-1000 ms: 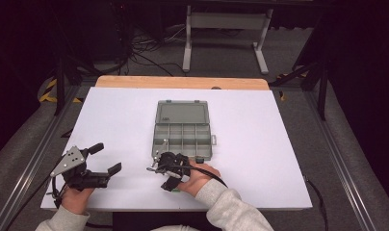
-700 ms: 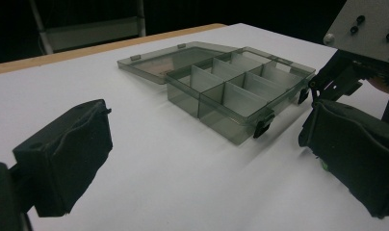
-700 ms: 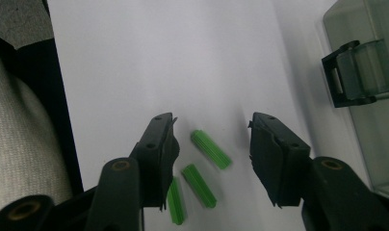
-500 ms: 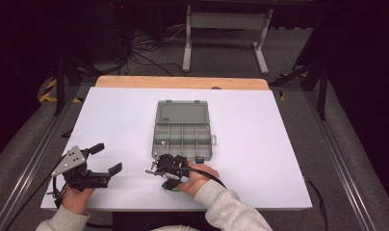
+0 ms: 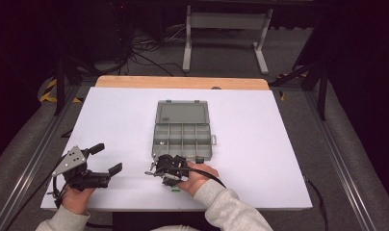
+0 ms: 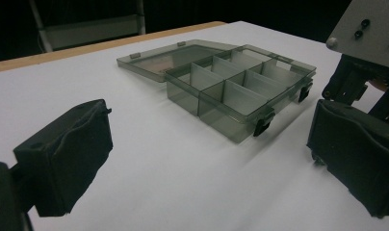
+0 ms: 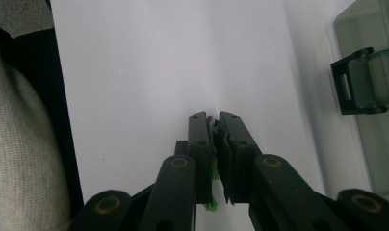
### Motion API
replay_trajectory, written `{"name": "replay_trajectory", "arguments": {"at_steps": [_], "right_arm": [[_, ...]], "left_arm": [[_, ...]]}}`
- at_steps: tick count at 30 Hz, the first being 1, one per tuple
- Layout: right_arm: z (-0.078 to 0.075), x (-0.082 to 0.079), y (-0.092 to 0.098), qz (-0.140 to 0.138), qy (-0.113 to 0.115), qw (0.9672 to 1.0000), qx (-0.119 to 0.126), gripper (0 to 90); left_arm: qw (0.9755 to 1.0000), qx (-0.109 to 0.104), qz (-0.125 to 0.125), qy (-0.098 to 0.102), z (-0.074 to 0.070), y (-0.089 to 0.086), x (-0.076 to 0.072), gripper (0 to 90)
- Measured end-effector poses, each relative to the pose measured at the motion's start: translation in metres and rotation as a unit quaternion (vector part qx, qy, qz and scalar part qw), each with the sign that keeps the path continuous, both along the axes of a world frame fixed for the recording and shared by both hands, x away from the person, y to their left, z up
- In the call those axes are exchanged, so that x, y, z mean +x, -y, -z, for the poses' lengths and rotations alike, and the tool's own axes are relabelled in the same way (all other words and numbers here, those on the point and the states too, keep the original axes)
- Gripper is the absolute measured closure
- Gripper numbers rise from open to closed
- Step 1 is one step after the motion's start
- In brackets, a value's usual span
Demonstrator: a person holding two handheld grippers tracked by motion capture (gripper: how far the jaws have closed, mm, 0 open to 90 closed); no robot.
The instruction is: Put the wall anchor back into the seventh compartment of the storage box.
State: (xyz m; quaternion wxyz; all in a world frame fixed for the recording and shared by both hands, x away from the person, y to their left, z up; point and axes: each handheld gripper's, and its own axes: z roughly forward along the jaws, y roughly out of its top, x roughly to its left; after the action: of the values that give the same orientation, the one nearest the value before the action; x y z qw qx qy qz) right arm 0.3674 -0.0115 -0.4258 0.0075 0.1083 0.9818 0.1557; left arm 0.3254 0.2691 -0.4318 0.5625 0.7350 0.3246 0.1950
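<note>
Spanning a dark room, white table (image 5: 279,144)

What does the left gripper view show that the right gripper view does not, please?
Left gripper view: the open organizer box, lid laid back, and the left gripper, jaws wide apart. Right gripper view: the right gripper, jaws just closed on a small green piece, and a grey sleeve. Both: the white table and a black box latch.
</note>
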Motion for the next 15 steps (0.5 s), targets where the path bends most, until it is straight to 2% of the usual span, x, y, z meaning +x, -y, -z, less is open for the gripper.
{"name": "replay_trajectory", "arguments": {"at_steps": [3,10,15], "right_arm": [[-0.005,0.0,0.002,0.003,0.001,0.9999,0.011,84.0],[-0.027,0.008,0.013,0.016,0.009,0.999,0.04,84.0],[-0.038,0.014,0.02,0.025,0.014,0.9985,0.046,84.0]], "left_arm": [[1.0,0.0,0.0,0.0,0.0,0.0,0.0,2.4],[1.0,0.001,0.001,-0.001,0.0,0.0,0.0,2.4],[1.0,0.002,0.001,-0.002,0.0,0.0,0.0,2.5]]}}
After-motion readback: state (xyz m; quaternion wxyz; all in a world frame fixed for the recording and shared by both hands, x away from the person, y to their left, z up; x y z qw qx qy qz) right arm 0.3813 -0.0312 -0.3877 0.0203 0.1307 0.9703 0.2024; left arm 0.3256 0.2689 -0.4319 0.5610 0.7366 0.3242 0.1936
